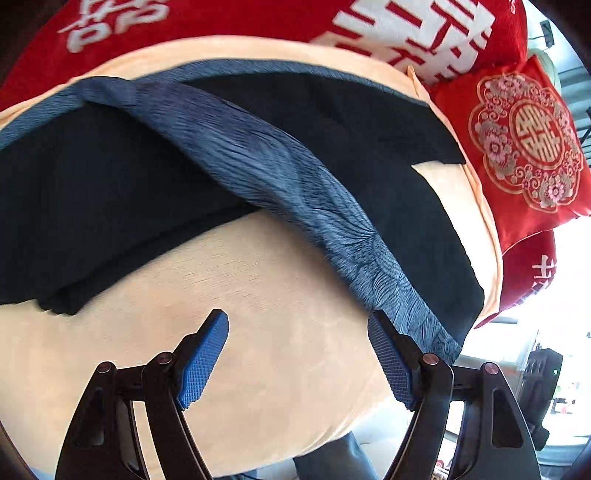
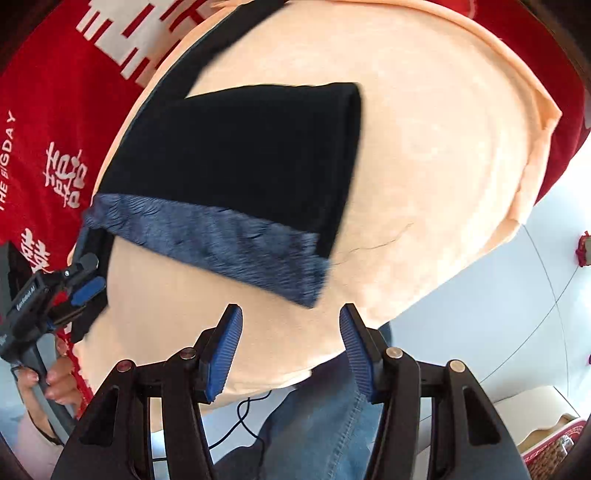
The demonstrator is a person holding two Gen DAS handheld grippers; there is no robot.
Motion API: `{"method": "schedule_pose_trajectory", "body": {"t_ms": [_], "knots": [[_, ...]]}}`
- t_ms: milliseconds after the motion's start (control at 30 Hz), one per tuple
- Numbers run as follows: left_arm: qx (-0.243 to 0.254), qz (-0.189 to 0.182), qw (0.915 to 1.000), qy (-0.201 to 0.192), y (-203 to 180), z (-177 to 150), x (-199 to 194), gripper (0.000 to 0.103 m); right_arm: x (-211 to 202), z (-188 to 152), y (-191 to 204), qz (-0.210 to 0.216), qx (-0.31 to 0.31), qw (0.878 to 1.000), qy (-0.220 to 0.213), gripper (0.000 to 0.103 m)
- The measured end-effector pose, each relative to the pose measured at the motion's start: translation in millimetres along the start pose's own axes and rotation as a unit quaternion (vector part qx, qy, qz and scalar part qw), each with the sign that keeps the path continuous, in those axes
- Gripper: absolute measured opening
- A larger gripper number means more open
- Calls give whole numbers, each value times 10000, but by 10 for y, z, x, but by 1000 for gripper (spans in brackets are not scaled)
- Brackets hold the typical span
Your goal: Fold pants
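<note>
Dark navy pants (image 1: 110,192) lie folded on a peach cover (image 1: 258,314), with their blue patterned waistband (image 1: 295,184) running slantwise across them. My left gripper (image 1: 297,315) hovers open over bare cover, its right finger (image 1: 388,354) close beside the waistband's end, with nothing between the pads. In the right wrist view the pants (image 2: 240,155) form a dark block with the waistband (image 2: 207,243) along the near edge. My right gripper (image 2: 291,310) stands open just short of the waistband corner and holds nothing. The left gripper (image 2: 86,284) shows by the pants' left edge, held by a hand (image 2: 55,380).
Red bedding with white characters (image 1: 417,33) lies behind the cover. A red cushion with a floral medallion (image 1: 528,140) sits to the right. The cover's front edge drops off near the person's jeans leg (image 2: 325,424) and a black cable (image 2: 251,417). Pale floor (image 2: 517,295) lies beyond.
</note>
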State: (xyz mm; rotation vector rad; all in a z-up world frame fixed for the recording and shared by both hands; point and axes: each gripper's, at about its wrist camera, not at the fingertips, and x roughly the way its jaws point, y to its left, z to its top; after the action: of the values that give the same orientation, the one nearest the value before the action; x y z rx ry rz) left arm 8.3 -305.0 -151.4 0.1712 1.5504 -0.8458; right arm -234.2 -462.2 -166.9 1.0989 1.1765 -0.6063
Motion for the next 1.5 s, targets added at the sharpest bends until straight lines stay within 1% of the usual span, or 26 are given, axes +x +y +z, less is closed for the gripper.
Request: {"method": "schedule_pose_trajectory", "body": {"t_ms": [100,133,167,200,233,267,300,367,400,433,500,600,733,833,900,967,1033,1133,1200,1233,1267,1300,1367,1400,1433,1500], "knots": [[-66,39,9999,86,-122,131,218,79,83,125,-110,217,-234,9995,40,57],[-96,43,9999,108,-144,150,267,79,109,163,-122,312,-327,9990,67,48],[-111,88,9999,91,-180,167,306,79,151,221,-107,496,-461,9976,134,43],[-99,125,9999,42,-220,193,326,79,161,242,-115,622,-557,9963,207,31],[-92,108,9999,12,-246,213,344,79,199,261,-63,719,-652,9948,308,12],[-112,91,9999,19,-269,227,365,79,228,282,-49,837,-717,9929,445,3],[-142,67,9999,43,-295,242,383,77,253,304,-44,906,-746,9912,613,3],[-167,-42,9998,104,-309,265,398,52,174,345,-53,1076,-785,9881,773,3],[-192,-166,9995,212,-324,292,434,27,123,388,-38,1177,-795,9865,815,3],[-266,-272,9988,324,-327,317,467,21,73,450,-18,1271,-803,9850,846,3],[-444,-377,9977,342,-317,356,437,21,-72,615,23,1549,-833,9806,872,3],[-567,-538,9969,116,-390,480,277,21,-312,947,136,1830,-980,9751,775,3],[-731,-671,9946,-314,-533,792,55,21,-631,1636,423,2065,-1344,9681,466,3],[-810,-721,9919,-654,-651,1145,-14,21,-825,2180,640,2211,-1539,9628,213,3],[-819,-724,9901,-884,-712,1428,-42,21,-939,2561,772,2186,-1706,9608,29,3],[-756,-611,9889,-1123,-737,1707,-67,21,-948,2913,913,2078,-1852,9604,-97,3],[-697,-447,9884,-1270,-779,1958,-33,21,-914,3309,1027,1825,-1950,9636,-155,3],[-599,76,9869,-1497,-774,2278,7,21,-659,3758,1189,1464,-2110,9665,6,3],[-500,503,9858,-1523,-761,2405,49,21,-417,3958,1301,1090,-2305,9669,58,7],[-493,628,9857,-1481,-741,2439,67,22,-347,4009,1321,951,-2380,9666,78,7],[-501,737,9859,-1413,-712,2453,82,22,-182,4081,1337,658,-2449,9672,139,7],[-499,835,9861,-1349,-682,2448,95,22,-102,4126,1308,487,-2461,9678,188,11],[-463,1118,9854,-1201,-653,2398,127,22,98,4233,1261,-62,-2458,9691,206,42],[-437,1209,9849,-1157,-634,2358,131,22,118,4268,1253,-259,-2477,9684,93,70],[-389,1313,9844,-1103,-610,2291,136,22,95,4290,1254,-292,-2481,9683,-34,73],[-263,1520,9831,-982,-596,2177,164,22,-63,4301,1288,-144,-2433,9695,-265,73]]}}
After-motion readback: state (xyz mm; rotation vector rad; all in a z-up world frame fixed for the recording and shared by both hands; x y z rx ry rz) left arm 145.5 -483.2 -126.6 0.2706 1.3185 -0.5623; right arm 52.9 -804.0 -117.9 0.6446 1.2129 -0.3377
